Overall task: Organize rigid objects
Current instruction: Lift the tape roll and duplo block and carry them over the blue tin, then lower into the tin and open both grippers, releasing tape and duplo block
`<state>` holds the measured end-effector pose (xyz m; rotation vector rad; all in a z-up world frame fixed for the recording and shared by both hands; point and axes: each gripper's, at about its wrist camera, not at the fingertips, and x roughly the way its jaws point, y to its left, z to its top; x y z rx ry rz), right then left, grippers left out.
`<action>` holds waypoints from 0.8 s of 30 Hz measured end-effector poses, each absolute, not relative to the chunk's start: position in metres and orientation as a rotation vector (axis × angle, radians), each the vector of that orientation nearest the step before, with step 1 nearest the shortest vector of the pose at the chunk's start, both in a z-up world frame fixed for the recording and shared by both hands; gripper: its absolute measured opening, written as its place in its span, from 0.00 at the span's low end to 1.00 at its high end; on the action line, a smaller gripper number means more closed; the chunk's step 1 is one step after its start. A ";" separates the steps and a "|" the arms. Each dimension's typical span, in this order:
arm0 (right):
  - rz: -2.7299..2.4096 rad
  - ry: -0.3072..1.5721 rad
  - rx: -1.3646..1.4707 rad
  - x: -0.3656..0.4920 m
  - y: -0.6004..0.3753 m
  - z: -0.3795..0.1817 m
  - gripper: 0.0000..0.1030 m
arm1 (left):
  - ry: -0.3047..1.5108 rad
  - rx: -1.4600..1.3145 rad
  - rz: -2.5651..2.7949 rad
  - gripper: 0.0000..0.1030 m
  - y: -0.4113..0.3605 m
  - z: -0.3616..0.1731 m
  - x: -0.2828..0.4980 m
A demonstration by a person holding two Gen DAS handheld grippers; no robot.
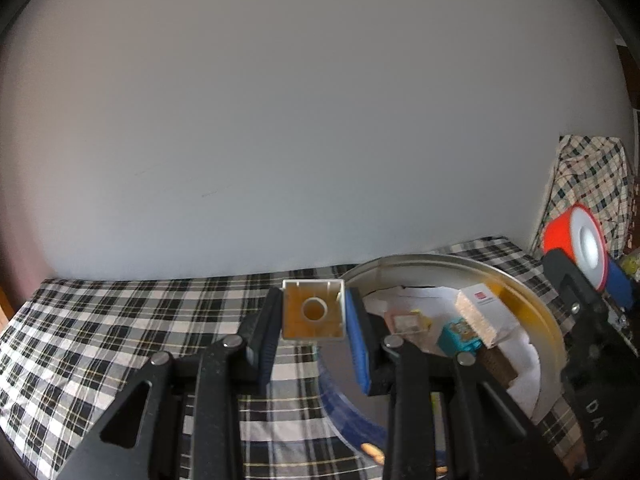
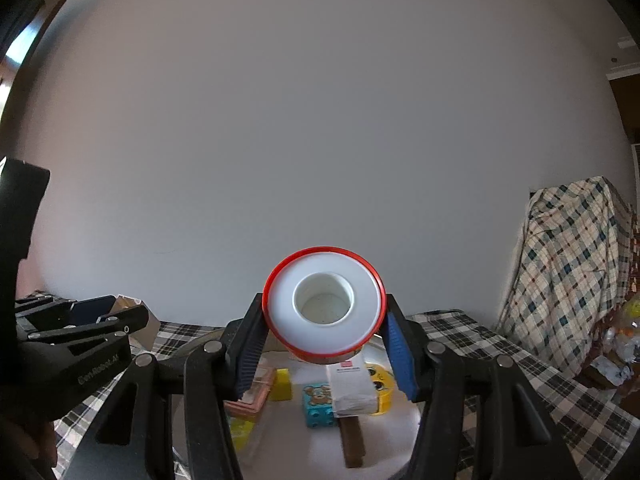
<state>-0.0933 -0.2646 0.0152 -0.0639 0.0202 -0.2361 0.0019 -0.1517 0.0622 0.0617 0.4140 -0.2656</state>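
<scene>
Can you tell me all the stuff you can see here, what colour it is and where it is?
square block: 1, white rim, orange inside with a round hole, held in the left gripper
tape roll: 1, red and white, held in the right gripper
round tin: 1, silver and gold, on the checked cloth
white box: 1, white with a red mark, in the tin
toy cube: 1, teal with a bear picture, in the tin
yellow block: 1, yellow, in the tin
brown bar: 1, brown, in the tin
checked cloth: 1, black and white, underneath everything
left gripper: 1, black, blue pads
right gripper: 1, black, blue pads
</scene>
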 end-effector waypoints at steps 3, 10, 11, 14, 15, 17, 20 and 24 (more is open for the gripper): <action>-0.250 0.026 -0.059 -0.092 -0.268 0.016 0.56 | 0.417 0.065 -0.282 0.29 -0.161 0.063 0.004; -0.276 0.037 -0.050 -0.087 -0.278 0.018 0.56 | 0.441 0.071 -0.312 0.29 -0.178 0.061 0.014; -0.280 0.039 -0.047 -0.085 -0.282 0.018 0.56 | 0.442 0.073 -0.313 0.29 -0.180 0.061 0.017; -0.297 0.051 -0.039 -0.080 -0.292 0.018 0.56 | 0.449 0.068 -0.317 0.29 -0.184 0.062 0.023; -0.300 0.056 -0.028 -0.078 -0.295 0.018 0.56 | 0.451 0.065 -0.319 0.29 -0.186 0.062 0.026; -0.300 0.065 0.001 -0.073 -0.304 0.020 0.56 | 0.451 0.066 -0.321 0.29 -0.189 0.063 0.028; -0.300 0.080 0.024 -0.065 -0.315 0.023 0.56 | 0.455 0.069 -0.325 0.29 -0.196 0.065 0.035; -0.306 0.108 0.031 -0.052 -0.325 0.029 0.56 | 0.464 0.087 -0.325 0.29 -0.207 0.068 0.045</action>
